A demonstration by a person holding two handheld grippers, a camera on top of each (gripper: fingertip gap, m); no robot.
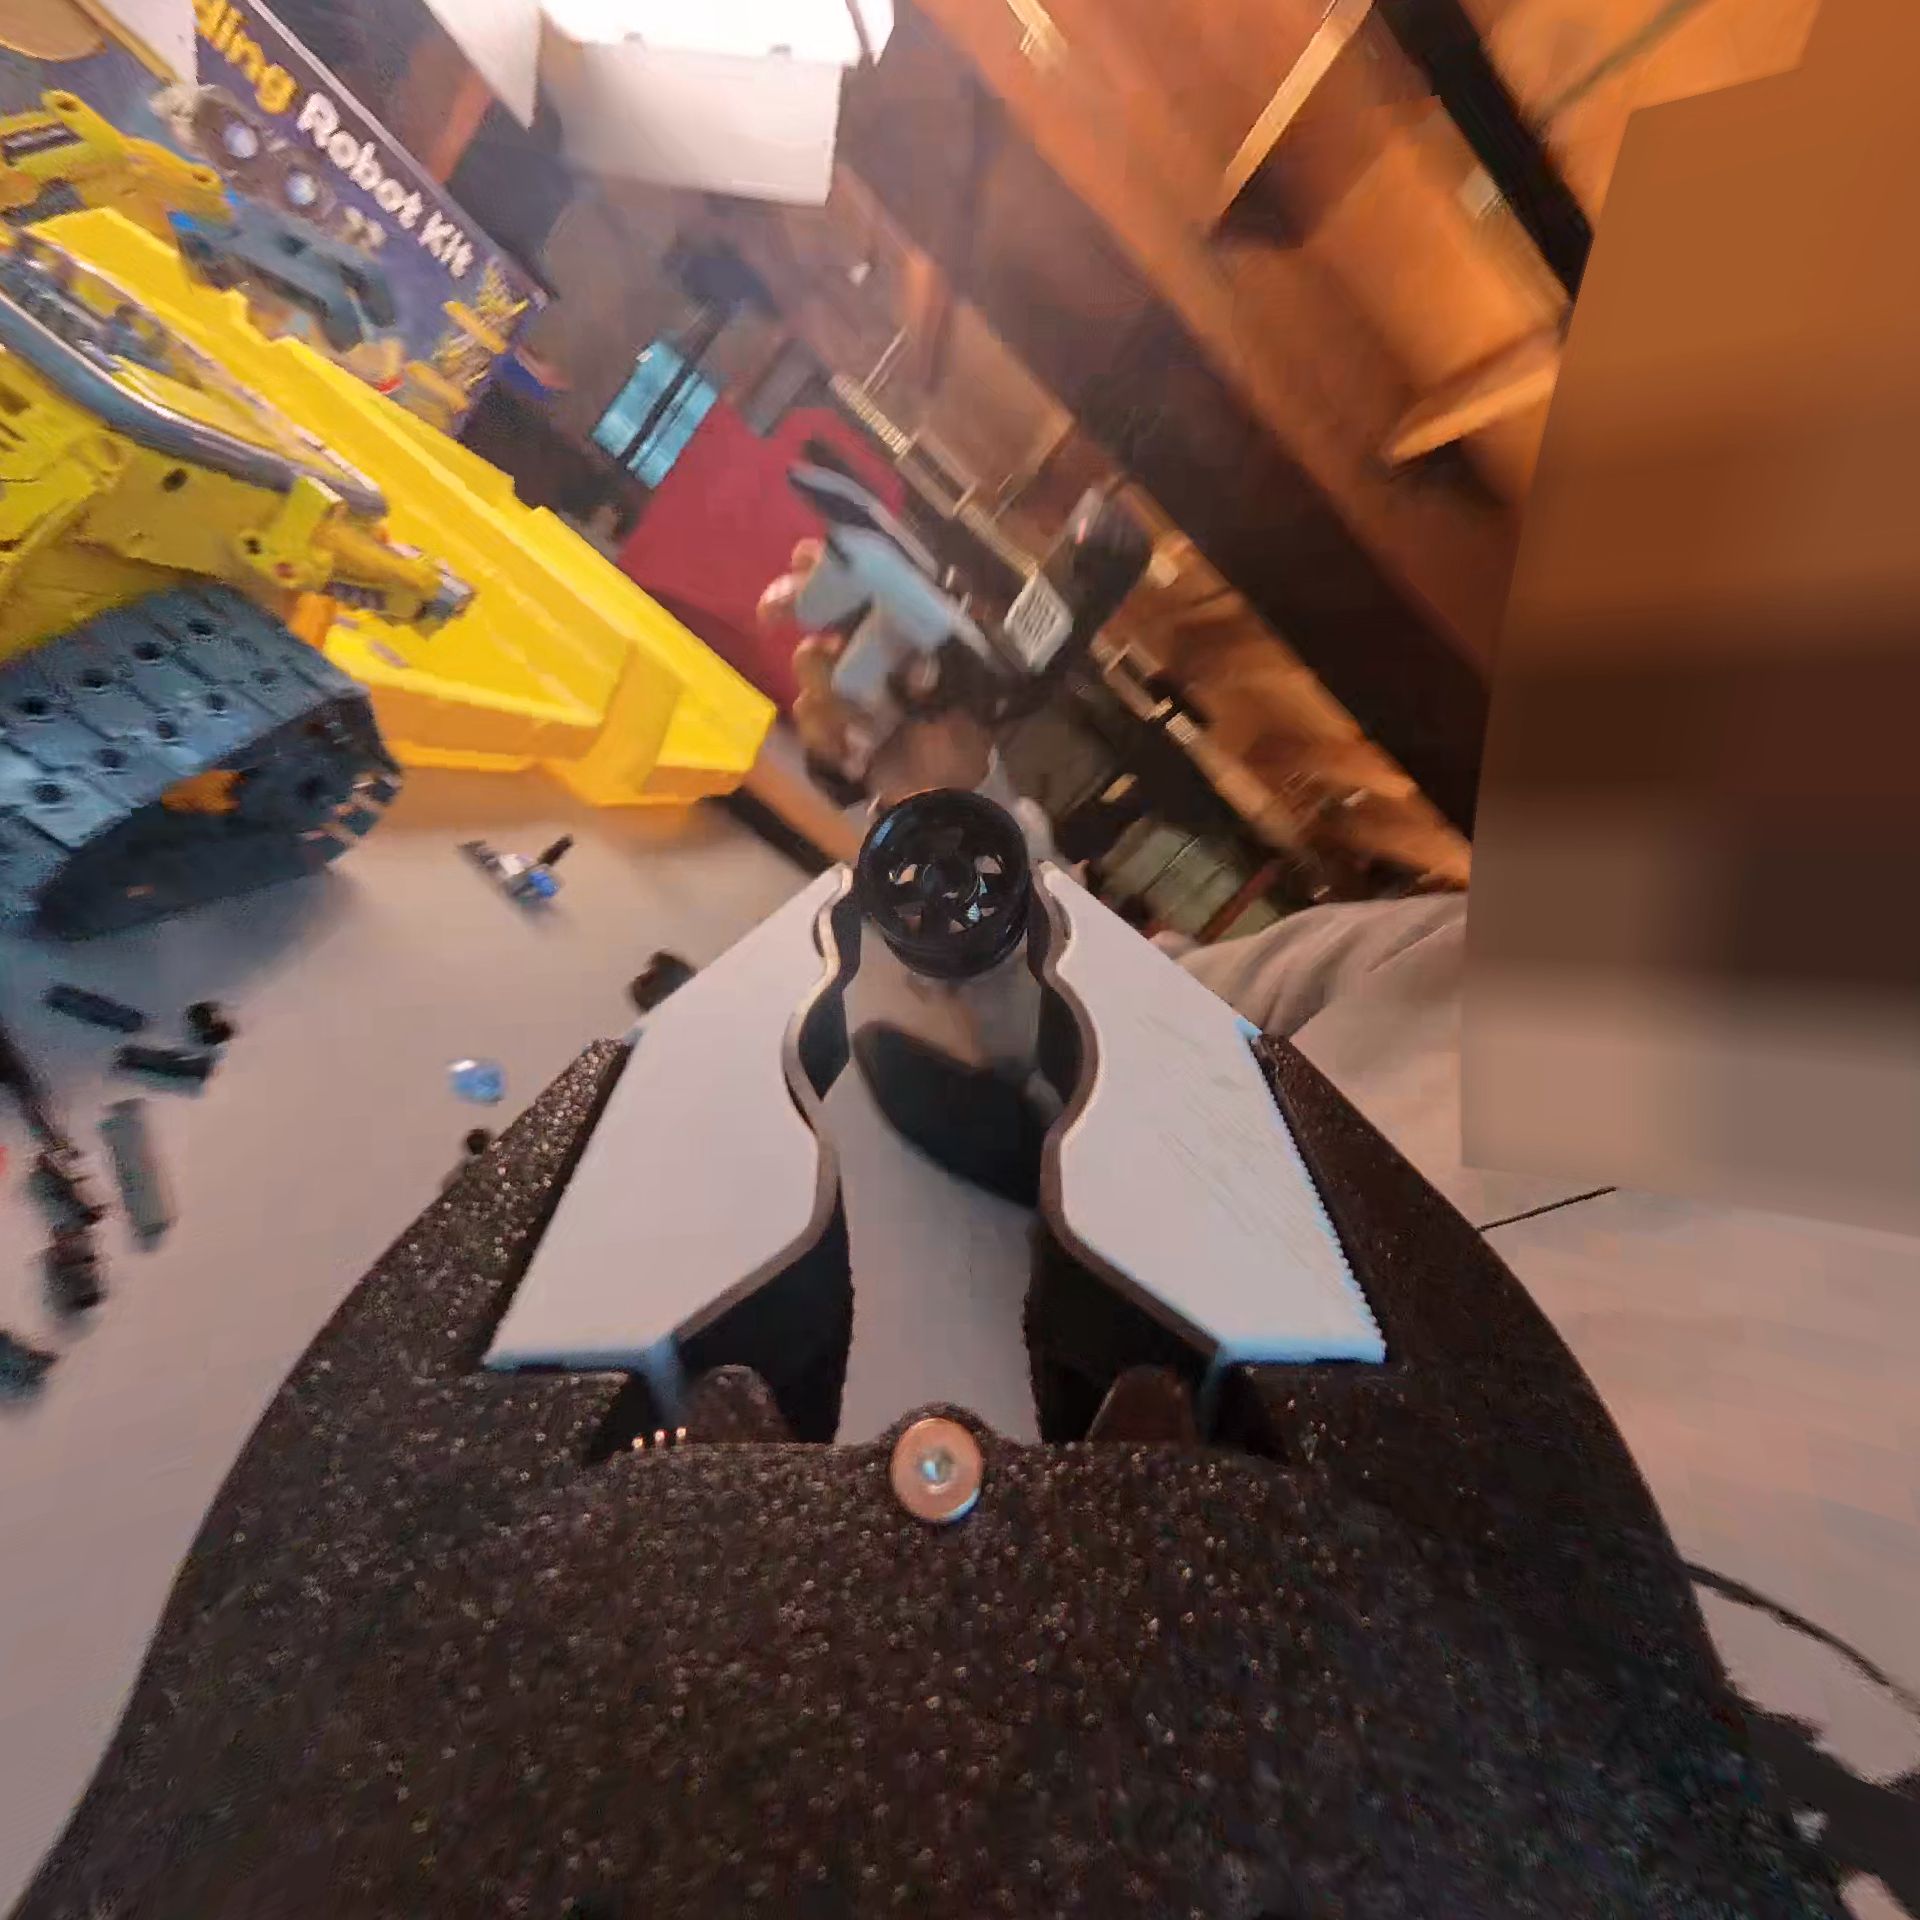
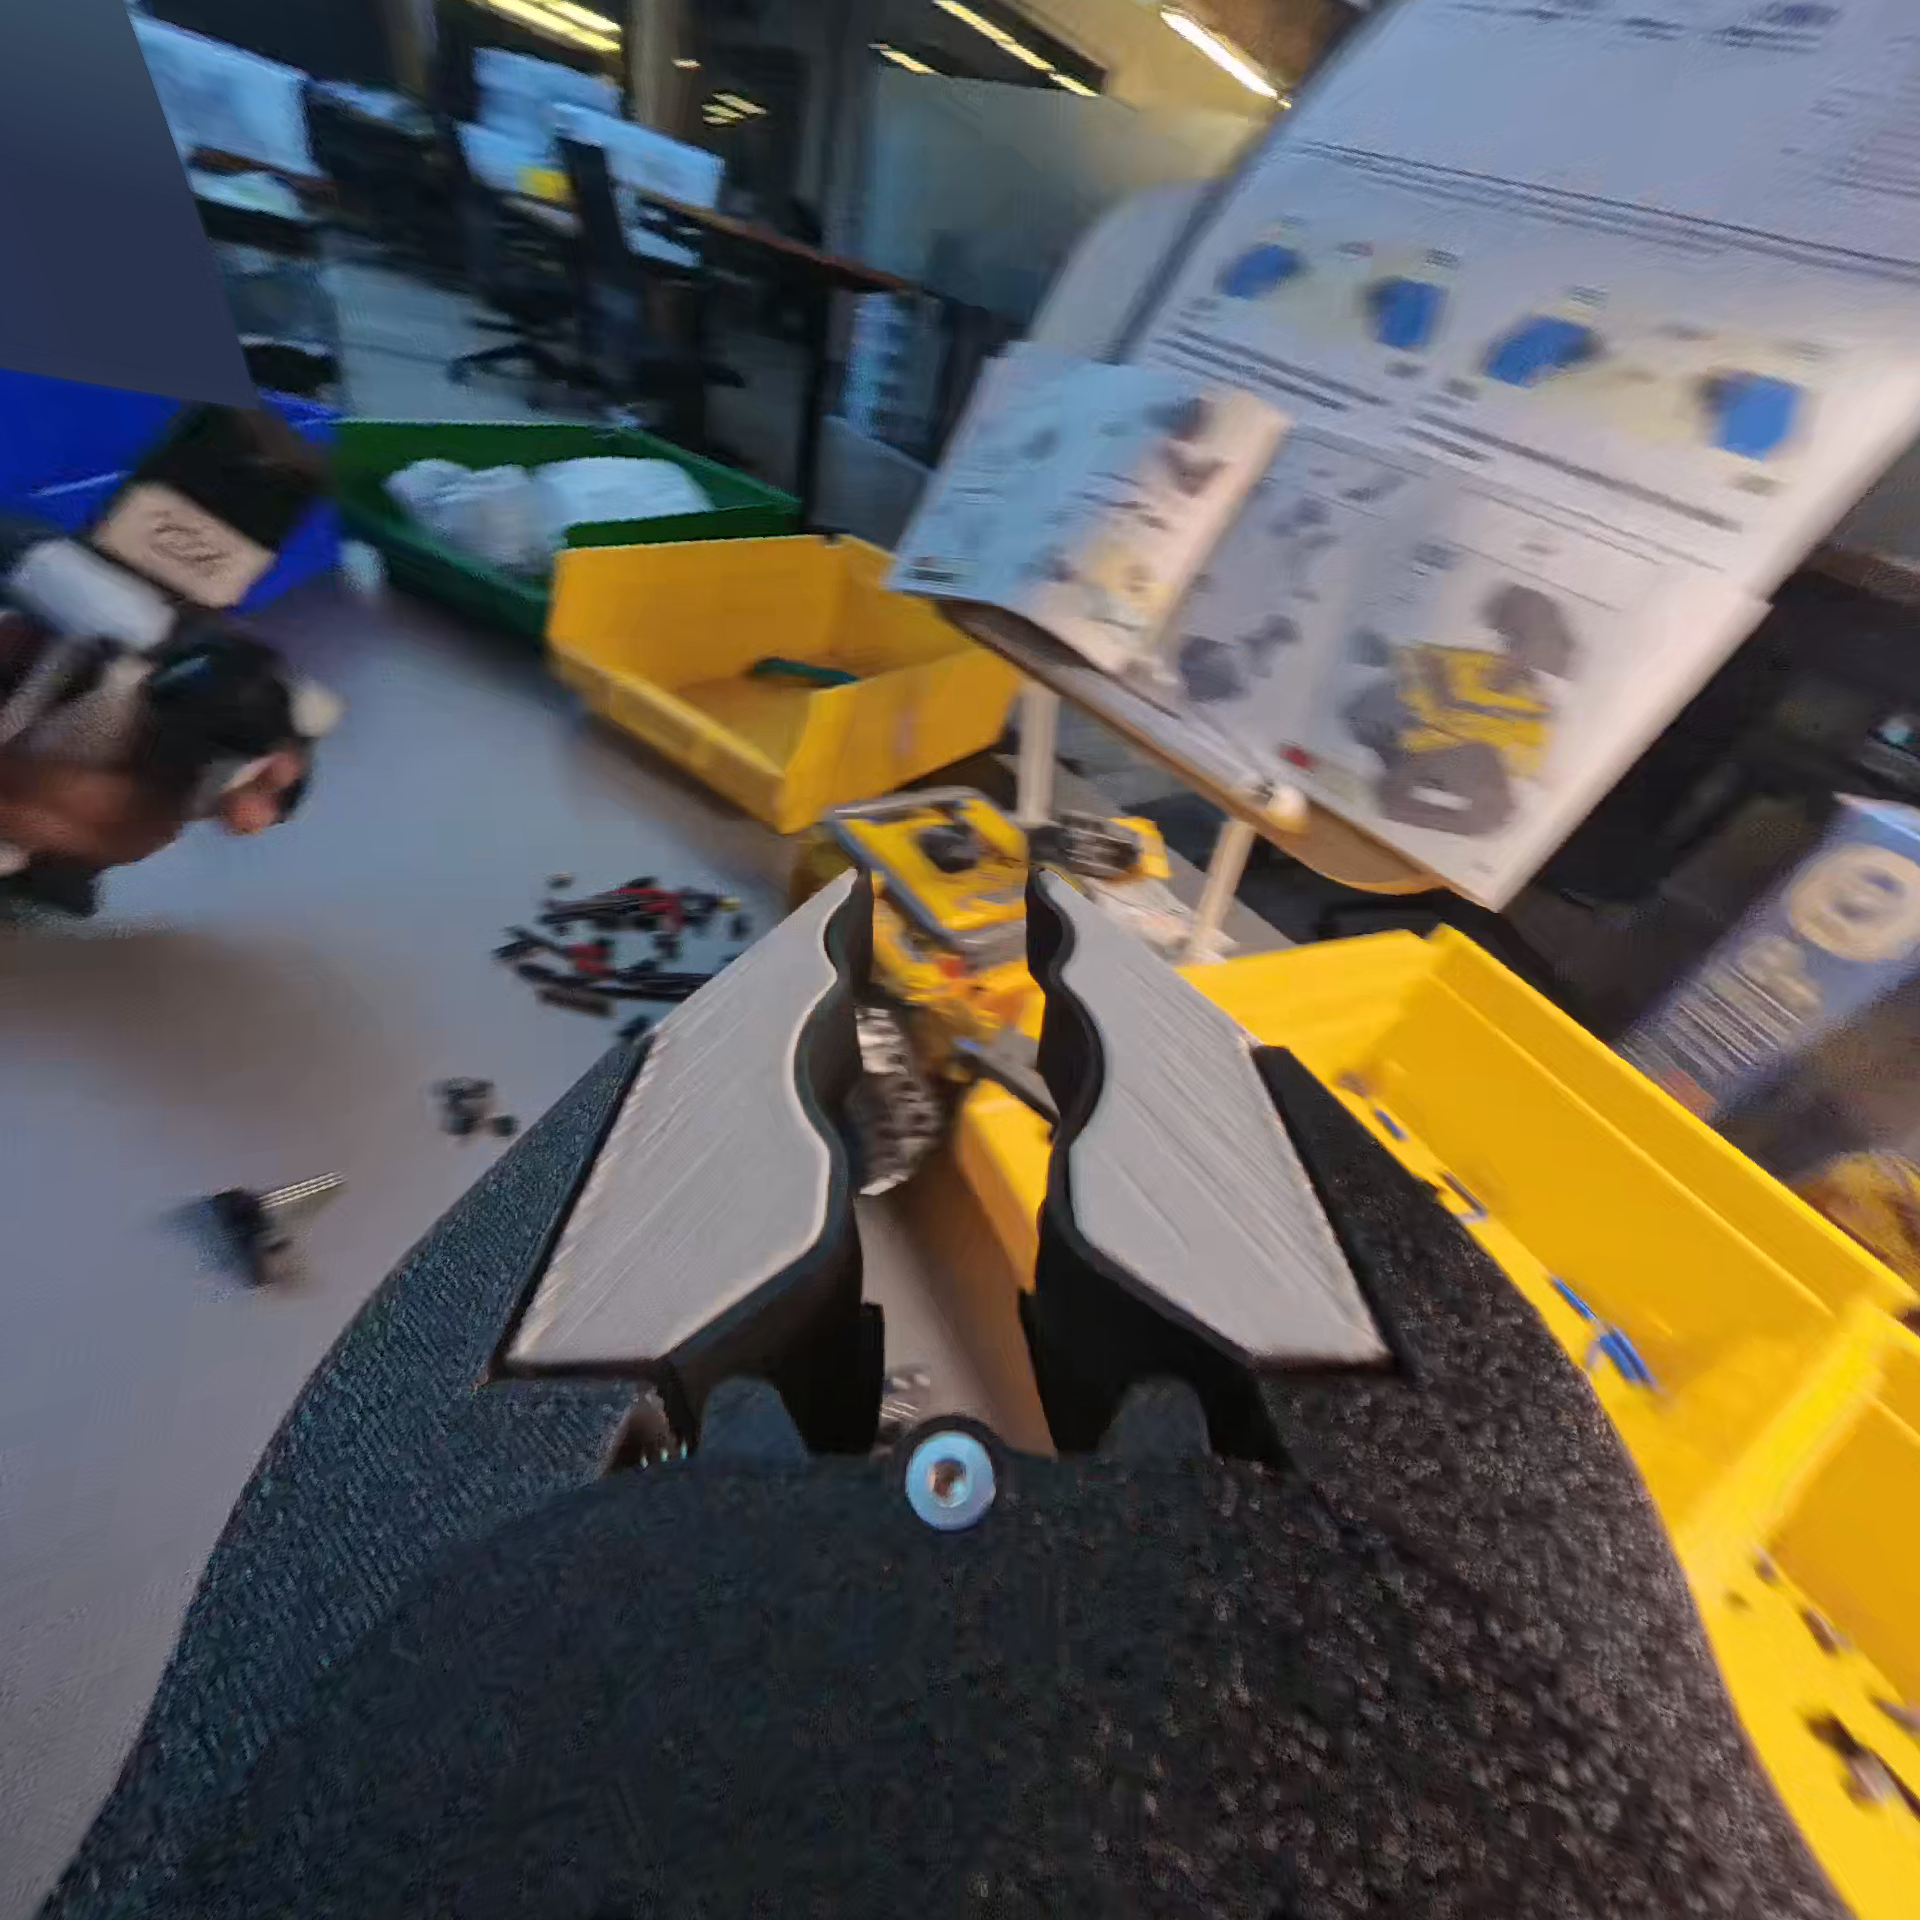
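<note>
My left gripper (image 1: pixel 943 896) is shut on a small black spoked wheel rim (image 1: pixel 943 883), pinched between its grey fingertips and held above the grey table (image 1: pixel 312 1299). A yellow tracked robot model (image 1: pixel 156 582) with dark grey treads stands at the left. My right gripper (image 2: pixel 943 899) is open with nothing between its fingers. The same yellow model (image 2: pixel 940 935) shows beyond its fingertips in the right wrist view. The other gripper, held by a hand, shows farther off in the left wrist view (image 1: pixel 894 613) and at the left edge of the right wrist view (image 2: pixel 208 717).
Loose black and red parts (image 2: pixel 623 945) lie on the table, with more at the left (image 1: pixel 135 1091). Yellow bins (image 2: pixel 790 675) (image 2: pixel 1558 1226) (image 1: pixel 582 623), a green bin (image 2: pixel 468 561), an open instruction booklet on a stand (image 2: pixel 1455 499) and a printed kit box (image 1: pixel 364 208) surround the model. Some 25 cm of space lies between my two pairs of fingers.
</note>
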